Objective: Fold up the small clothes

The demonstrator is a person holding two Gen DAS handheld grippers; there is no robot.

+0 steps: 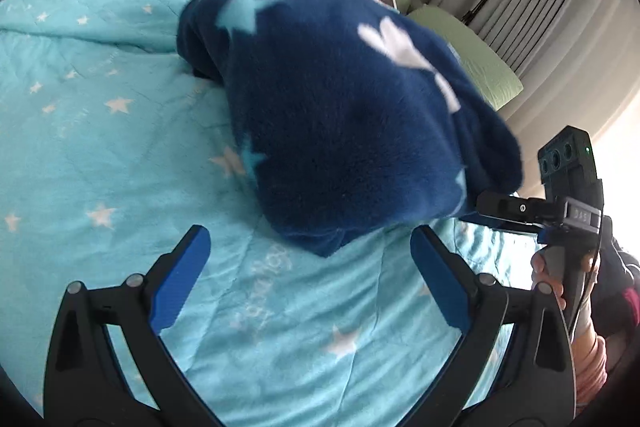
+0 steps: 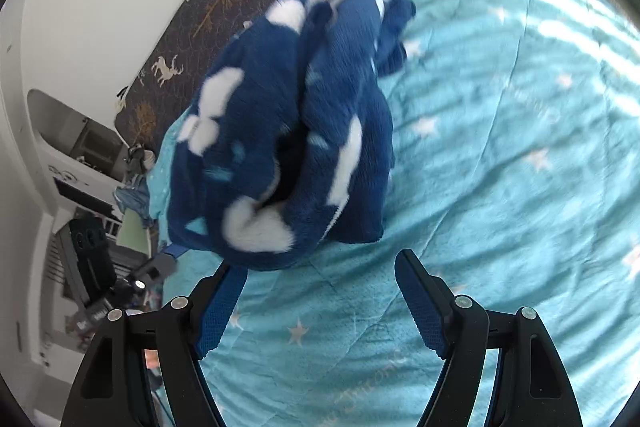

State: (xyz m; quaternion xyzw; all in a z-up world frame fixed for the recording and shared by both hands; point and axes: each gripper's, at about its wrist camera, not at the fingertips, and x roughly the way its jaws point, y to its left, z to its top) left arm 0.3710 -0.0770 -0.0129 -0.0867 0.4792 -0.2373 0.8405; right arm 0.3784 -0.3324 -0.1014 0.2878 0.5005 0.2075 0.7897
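Left wrist view: left gripper fingers spread wide, empty, just short of the bunched navy fleece garment, which sits mid-bed on the turquoise star quilt; the right gripper is at the garment's right edge, jaw state hard to tell here. Right wrist view: right gripper fingers apart, holding nothing, garment blurred, near the quilt's left edge, by the dark deer-print blanket.
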